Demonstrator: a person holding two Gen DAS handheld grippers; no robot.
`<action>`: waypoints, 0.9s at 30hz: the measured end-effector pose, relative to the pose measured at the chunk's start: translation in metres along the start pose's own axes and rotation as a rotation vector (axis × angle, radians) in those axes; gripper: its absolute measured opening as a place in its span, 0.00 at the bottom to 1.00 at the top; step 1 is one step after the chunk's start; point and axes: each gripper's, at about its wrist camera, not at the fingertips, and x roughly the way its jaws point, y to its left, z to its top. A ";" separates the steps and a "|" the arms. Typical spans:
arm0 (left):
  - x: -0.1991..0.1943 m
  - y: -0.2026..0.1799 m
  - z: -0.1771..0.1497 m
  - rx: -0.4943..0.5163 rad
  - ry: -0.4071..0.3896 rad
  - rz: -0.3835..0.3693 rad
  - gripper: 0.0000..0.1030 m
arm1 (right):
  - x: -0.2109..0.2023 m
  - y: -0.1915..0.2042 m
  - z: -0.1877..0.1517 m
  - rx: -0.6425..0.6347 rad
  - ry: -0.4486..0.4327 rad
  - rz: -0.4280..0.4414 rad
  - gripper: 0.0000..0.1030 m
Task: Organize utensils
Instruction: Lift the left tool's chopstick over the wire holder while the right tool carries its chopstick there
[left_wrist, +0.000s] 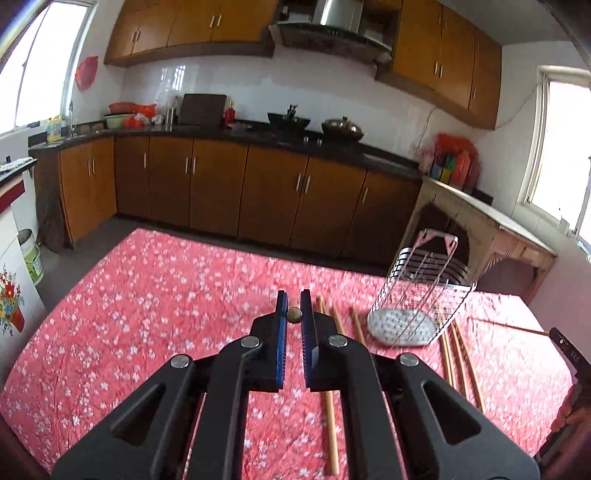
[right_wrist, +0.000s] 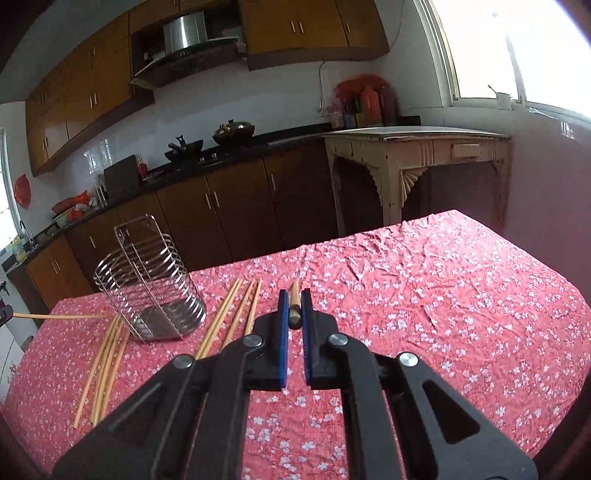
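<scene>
Left gripper (left_wrist: 294, 314): clenched on one chopstick (left_wrist: 294, 315), seen end-on between the blue pads.
Right gripper (right_wrist: 294, 310): grasping a second chopstick (right_wrist: 294, 301) that points forward from between its fingers.
Loose chopsticks: in the right view, about four (right_wrist: 101, 360) lie in a fan well left of the gripper and four more (right_wrist: 236, 314) just left of it, all flat on the table (right_wrist: 424, 295); another (right_wrist: 59, 316) pokes in from the far left.
Wire holder (right_wrist: 151, 288): one, upright, ahead-left of the right gripper between the two groups; blurred in the left view (left_wrist: 421, 295).
Beyond: cabinets (left_wrist: 221, 188), wok (left_wrist: 288, 120) and lidded pan (left_wrist: 341, 127).
</scene>
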 end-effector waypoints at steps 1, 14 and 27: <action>-0.001 -0.001 0.003 -0.004 -0.012 -0.001 0.07 | 0.001 0.002 0.003 0.000 -0.013 0.002 0.07; 0.019 -0.007 0.049 -0.029 -0.069 0.032 0.07 | 0.011 0.012 0.048 -0.008 -0.099 0.024 0.07; 0.013 -0.025 0.090 0.001 -0.121 0.042 0.07 | 0.001 0.035 0.110 -0.035 -0.175 0.039 0.07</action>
